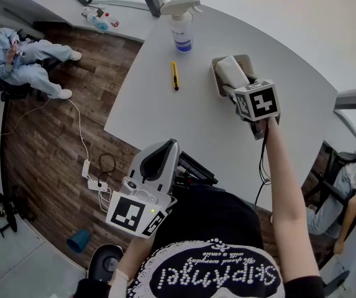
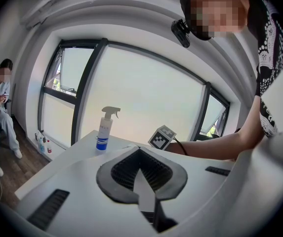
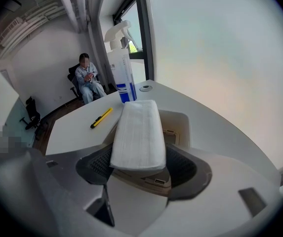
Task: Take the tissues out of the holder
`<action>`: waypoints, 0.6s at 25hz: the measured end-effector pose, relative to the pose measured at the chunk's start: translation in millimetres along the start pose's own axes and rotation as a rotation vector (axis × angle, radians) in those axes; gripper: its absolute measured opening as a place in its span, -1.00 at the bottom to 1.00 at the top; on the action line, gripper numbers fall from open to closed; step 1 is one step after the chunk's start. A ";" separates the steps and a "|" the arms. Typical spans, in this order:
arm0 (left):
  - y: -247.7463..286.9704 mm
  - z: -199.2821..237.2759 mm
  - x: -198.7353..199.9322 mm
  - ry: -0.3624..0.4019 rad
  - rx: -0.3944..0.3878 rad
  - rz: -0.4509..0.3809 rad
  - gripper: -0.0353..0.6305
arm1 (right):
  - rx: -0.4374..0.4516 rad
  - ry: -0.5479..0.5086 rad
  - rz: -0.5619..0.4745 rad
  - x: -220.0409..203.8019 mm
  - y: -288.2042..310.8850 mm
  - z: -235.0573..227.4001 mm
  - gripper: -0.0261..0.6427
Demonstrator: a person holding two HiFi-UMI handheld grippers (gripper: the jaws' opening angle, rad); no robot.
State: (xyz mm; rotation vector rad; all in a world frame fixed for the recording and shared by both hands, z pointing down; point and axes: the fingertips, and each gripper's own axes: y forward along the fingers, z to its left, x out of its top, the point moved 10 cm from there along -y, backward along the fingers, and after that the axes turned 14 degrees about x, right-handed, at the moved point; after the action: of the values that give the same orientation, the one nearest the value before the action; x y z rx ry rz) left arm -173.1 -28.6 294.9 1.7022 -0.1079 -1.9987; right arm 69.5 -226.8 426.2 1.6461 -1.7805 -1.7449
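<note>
With my right gripper clamped on the tissues, which sit tilted above the holder at the far right of the table, I'd lift straight up and slowly (left gripper is pressed together, empty) so that nothing snags.

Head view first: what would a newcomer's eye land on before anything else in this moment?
The right gripper draws the eye first. It is closed on the white tissue pack, which tilts up over the beige holder toward the far side of the table. Next comes the left gripper, shut and empty, off the table's near edge close to the person's body. A spray bottle and a yellow cutter sit left of the holder.
</note>
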 end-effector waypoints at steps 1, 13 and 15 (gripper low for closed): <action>0.3 0.0 0.4 0.000 -0.001 0.000 -0.89 | -0.002 -0.004 0.005 0.2 0.0 -0.3 0.01; -0.4 2.5 1.6 -0.002 -0.001 -0.005 -0.89 | -0.031 -0.041 0.020 -0.1 0.5 1.9 -0.04; -0.8 2.3 1.8 -0.003 -0.001 -0.006 -0.89 | -0.034 -0.042 0.014 -0.1 0.1 1.8 -0.04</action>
State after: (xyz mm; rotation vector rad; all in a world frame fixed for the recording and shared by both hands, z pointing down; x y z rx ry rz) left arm -175.6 -29.3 293.5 1.7007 -0.1028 -2.0047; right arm 68.2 -225.7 425.8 1.5916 -1.7661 -1.8060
